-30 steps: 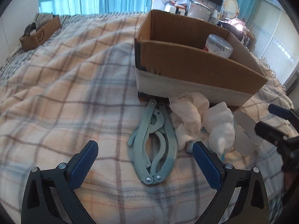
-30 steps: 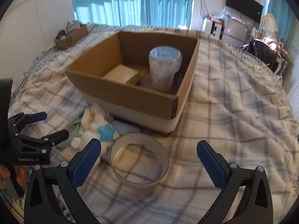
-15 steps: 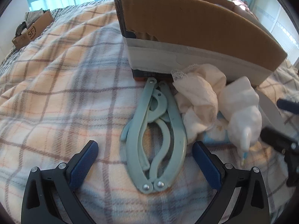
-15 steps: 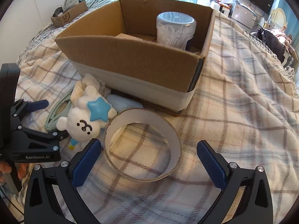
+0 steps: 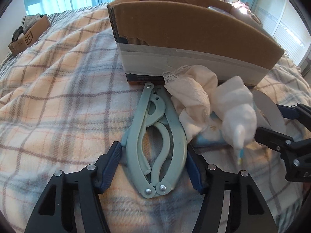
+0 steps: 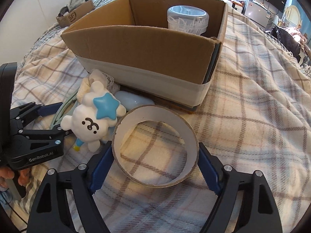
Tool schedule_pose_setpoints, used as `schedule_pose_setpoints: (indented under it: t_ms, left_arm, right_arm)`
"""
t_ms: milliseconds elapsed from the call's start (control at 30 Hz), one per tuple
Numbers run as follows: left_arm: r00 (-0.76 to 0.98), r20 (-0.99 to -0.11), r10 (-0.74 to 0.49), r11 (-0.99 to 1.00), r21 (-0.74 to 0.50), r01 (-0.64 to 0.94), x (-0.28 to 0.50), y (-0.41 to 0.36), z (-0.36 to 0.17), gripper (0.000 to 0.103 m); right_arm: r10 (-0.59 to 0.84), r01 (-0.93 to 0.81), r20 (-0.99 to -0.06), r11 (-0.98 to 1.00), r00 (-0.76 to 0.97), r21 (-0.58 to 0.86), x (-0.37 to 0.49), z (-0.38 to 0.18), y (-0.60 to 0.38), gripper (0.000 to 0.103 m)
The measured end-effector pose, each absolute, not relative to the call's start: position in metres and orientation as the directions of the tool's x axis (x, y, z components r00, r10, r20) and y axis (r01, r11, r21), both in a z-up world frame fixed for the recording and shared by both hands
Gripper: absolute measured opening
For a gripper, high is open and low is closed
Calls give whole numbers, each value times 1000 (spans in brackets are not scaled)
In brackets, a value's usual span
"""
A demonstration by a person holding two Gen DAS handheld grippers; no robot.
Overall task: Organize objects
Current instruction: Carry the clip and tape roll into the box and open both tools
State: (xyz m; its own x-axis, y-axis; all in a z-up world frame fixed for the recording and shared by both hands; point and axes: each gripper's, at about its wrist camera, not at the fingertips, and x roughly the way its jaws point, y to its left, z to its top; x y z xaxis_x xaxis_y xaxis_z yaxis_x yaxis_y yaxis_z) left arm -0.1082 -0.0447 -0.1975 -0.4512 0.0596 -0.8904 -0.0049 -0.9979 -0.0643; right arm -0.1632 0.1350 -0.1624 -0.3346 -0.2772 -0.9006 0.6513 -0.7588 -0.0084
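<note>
A folded pale green hanger [image 5: 155, 145] lies on the plaid blanket in front of a cardboard box [image 5: 184, 31]. My left gripper [image 5: 155, 167] has closed in on the hanger, with its blue pads against both sides. A white cardboard ring [image 6: 155, 145] lies in front of the box [image 6: 145, 54] in the right wrist view. My right gripper [image 6: 155, 169] has its pads against both sides of the ring. A white plush with a blue star [image 6: 93, 124], a cream lace cloth [image 5: 192, 97] and a pale blue pouch [image 6: 134, 101] lie between the two.
A clear tub of cotton swabs [image 6: 187, 21] stands inside the box. A small SF cardboard box [image 5: 27, 36] sits far left on the bed. Curtains and furniture stand beyond the bed. The blanket [image 6: 252, 116] extends to the right of the box.
Both grippers moved forward and down. The left jaws narrowed onto the hanger and the right jaws narrowed onto the ring; both were wide open and farther back before.
</note>
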Motion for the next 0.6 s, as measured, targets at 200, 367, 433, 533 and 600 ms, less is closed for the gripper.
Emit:
schedule_pose_setpoints:
  t_ms: [200,367,433,533,600]
  left_arm:
    - [-441,-890,113,-986,-156,63,-91,-51,-188,65]
    - [-458,-885,85,-991,-125,56,-78,-40,-178,52]
    - [-459,-884,85,-992,-116,40,-75,-35,-176,52]
    - [-470,-877,101,-990,-137,42,-72,-37,-172,52]
    - [-481,-870,106,-988,-146,45,-66,-40,-168,51]
  right_arm:
    - [-319,642,-883,-766,-345,26,-150,-153,140,82]
    - [-336,649,-868,-760,-366,21,-132,-143,141,82]
    - [-349,648,-862,-761,-368,32,-126,-137,143,82]
    - [-362,648,-857,-761,-366,45,-118,-133,148,82]
    - [-365,645,-856,-763,-366,49,-114,-131,151,82]
